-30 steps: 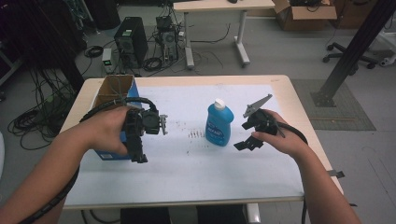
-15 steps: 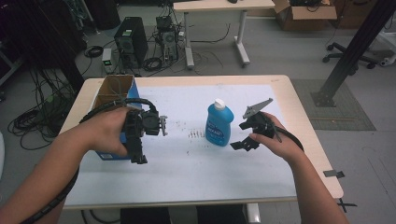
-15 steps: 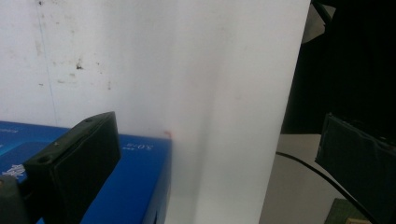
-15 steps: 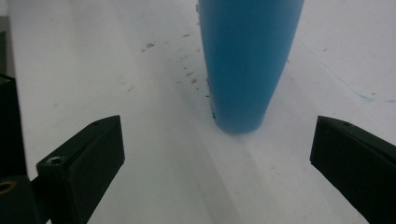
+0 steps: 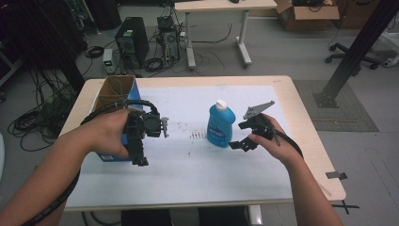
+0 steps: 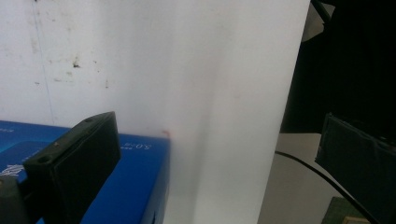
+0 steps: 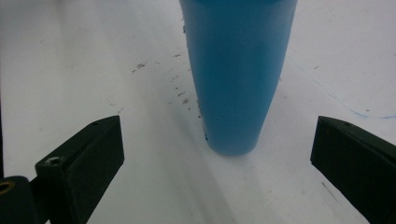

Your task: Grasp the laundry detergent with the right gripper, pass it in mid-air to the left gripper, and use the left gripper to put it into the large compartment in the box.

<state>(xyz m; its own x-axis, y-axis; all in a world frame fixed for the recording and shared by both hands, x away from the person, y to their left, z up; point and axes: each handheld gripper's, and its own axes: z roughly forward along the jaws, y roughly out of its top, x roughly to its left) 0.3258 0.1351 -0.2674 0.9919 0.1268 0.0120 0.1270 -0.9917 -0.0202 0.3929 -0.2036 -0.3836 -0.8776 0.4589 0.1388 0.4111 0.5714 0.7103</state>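
Nearest, the left gripper (image 5: 141, 141) hangs over the counter (image 5: 188, 179) at about 9 o'clock, jaws spread and empty, just beside the blue box (image 5: 110, 153). At 3 o'clock the right gripper (image 5: 241, 136) is likewise released, jaws wide. The blue bottle (image 5: 220, 125) stands upright near the centre, just ahead of that gripper's jaws and untouched. Farther off, a desk (image 5: 221, 5) stands on the floor at 12 o'clock.

Blue bottle's (image 7: 237, 74) cap beyond frame

A cluttered workshop lies beyond your table (image 5: 301, 136).
You face grey floor (image 5: 282, 61), tangled cables (image 5: 33, 122), a second desk (image 5: 221, 5), and a computer tower (image 5: 131, 44).
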